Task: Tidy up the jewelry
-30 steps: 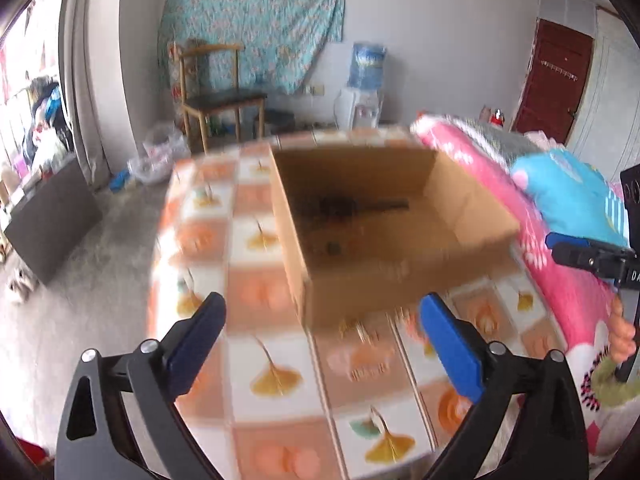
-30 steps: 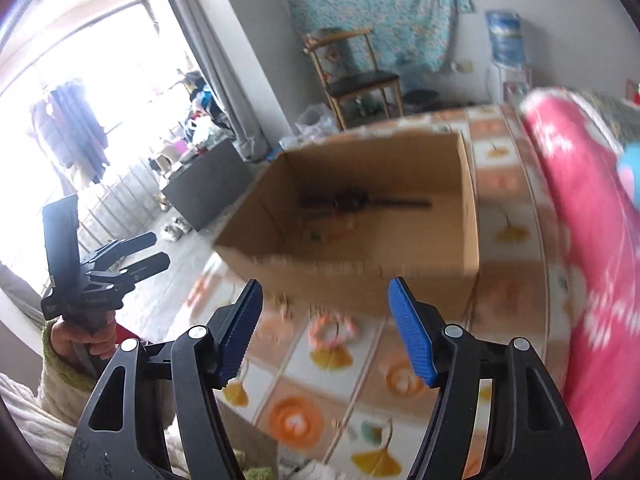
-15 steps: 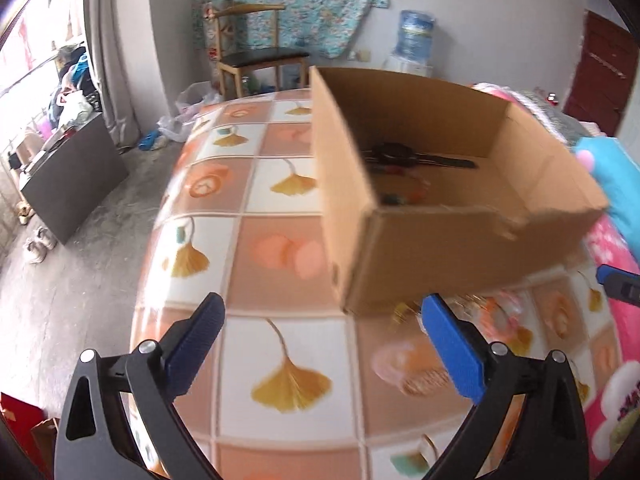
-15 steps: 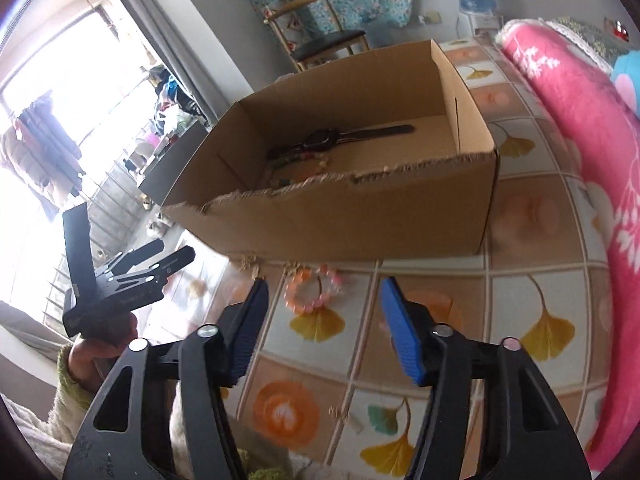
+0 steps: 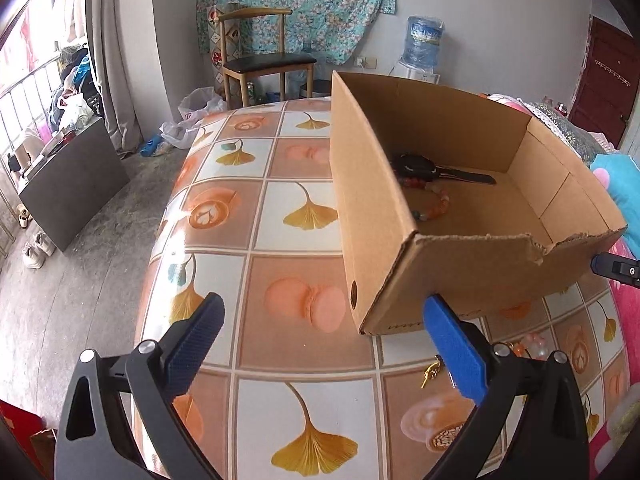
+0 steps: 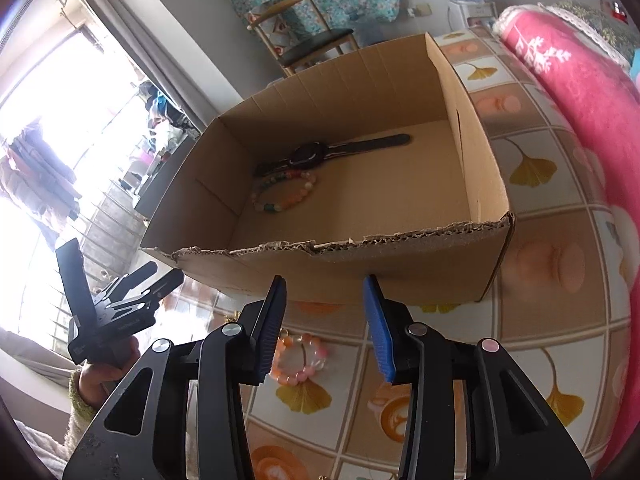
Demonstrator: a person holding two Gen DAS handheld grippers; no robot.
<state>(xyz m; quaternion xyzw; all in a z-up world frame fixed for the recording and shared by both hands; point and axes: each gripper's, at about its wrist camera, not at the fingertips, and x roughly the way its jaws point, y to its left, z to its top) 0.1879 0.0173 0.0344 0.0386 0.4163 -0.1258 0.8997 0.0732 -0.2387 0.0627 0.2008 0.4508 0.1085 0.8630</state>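
Observation:
An open cardboard box (image 6: 400, 264) stands on the tiled table and holds a black watch (image 6: 312, 154) and a bead bracelet (image 6: 284, 196); both also show in the left wrist view, watch (image 5: 416, 166) and bracelet (image 5: 434, 204), inside the box (image 5: 376, 216). A pink bead bracelet (image 6: 300, 358) lies on the table in front of the box. My right gripper (image 6: 324, 324) is open and empty just above it. A small gold earring (image 5: 431, 370) lies by my open, empty left gripper (image 5: 320, 344), left of the box corner.
The table carries an orange and white ginkgo-pattern cloth (image 5: 280, 216). A pink blanket (image 6: 580, 92) lies along its right side. A wooden chair (image 5: 264, 60), a water dispenser (image 5: 420, 48) and a dark cabinet (image 5: 68, 176) stand on the floor beyond.
Both grippers have moved closer to the table and box. The right gripper has come down over the pink bracelet and its jaws have narrowed. The left has shifted left of the box corner.

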